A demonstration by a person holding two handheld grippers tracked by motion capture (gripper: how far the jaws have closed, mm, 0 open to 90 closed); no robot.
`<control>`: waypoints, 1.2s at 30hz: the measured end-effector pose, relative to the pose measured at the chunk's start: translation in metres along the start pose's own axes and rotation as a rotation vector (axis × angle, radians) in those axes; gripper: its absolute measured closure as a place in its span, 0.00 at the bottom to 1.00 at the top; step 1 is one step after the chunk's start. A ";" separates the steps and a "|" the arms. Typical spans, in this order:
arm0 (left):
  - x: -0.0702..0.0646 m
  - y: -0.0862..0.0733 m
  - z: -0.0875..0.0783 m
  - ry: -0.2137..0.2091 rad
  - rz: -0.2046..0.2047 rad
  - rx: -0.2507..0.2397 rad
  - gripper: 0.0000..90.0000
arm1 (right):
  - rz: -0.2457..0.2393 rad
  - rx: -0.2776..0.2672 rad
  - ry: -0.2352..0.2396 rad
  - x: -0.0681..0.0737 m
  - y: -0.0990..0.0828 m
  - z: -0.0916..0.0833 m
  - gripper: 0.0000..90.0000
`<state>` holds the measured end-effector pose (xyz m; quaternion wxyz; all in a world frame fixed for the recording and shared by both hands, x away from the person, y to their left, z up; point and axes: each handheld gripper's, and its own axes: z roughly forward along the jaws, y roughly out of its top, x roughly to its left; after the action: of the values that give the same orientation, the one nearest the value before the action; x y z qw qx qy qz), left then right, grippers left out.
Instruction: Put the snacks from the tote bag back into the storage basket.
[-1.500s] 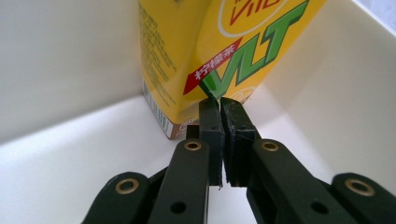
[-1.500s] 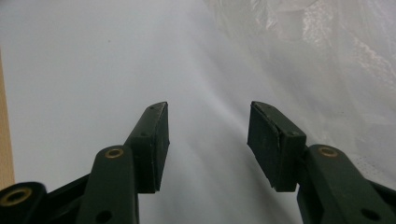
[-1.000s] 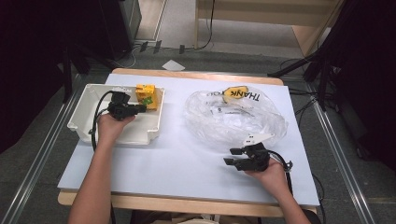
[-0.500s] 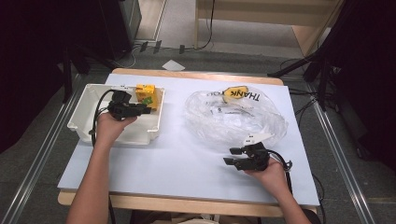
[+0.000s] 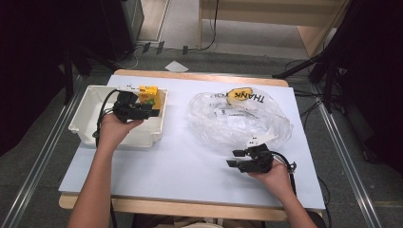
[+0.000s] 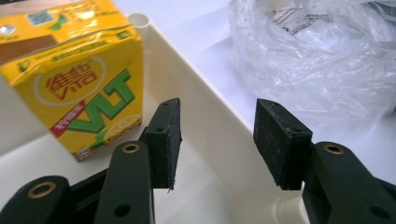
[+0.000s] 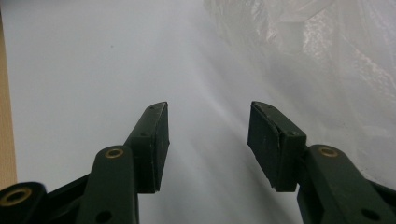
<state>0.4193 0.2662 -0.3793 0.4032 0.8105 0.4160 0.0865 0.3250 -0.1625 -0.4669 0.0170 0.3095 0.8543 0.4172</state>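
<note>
In the high view we see the left hand-held gripper [image 5: 153, 112] held over the white tray [image 5: 85, 116] at the left of the counter [image 5: 180, 164]. Its jaws have just been opening, and nothing sits between them. The yellow drink carton [image 5: 148, 94] stands upright in the tray's far right corner, just beyond the jaw tips. The right hand-held gripper [image 5: 234, 158] rests low over the counter near its front edge, jaws apart and empty, close to the near edge of the crumpled clear plastic bag [image 5: 237, 121].

In the left gripper view we look along the left hand-held gripper [image 6: 218, 135], whose jaws stand wide with bare tray wall [image 6: 201, 126] showing in the gap. The carton [image 6: 79, 84] stands to the left of the left jaw, apart from it. The plastic bag [image 6: 317, 60] lies beyond the tray's rim.

In the right gripper view the right hand-held gripper [image 7: 208, 140] is spread wide over bare white counter [image 7: 93, 70], with the bag [image 7: 336, 56] at upper right.
</note>
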 end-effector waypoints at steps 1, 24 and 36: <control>-0.002 0.001 0.000 -0.003 0.000 -0.002 0.56 | -0.001 0.000 0.001 0.000 0.000 0.000 0.55; -0.055 0.017 0.018 -0.083 0.091 0.032 0.51 | -0.007 0.000 0.000 -0.001 0.001 0.002 0.54; -0.078 0.018 0.037 -0.127 0.128 0.064 0.49 | -0.011 -0.007 -0.003 -0.002 0.001 0.001 0.53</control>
<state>0.3975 0.1805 -0.3757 0.3965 0.8518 0.3392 0.0471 0.3277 -0.1624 -0.4676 0.0215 0.3051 0.8547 0.4195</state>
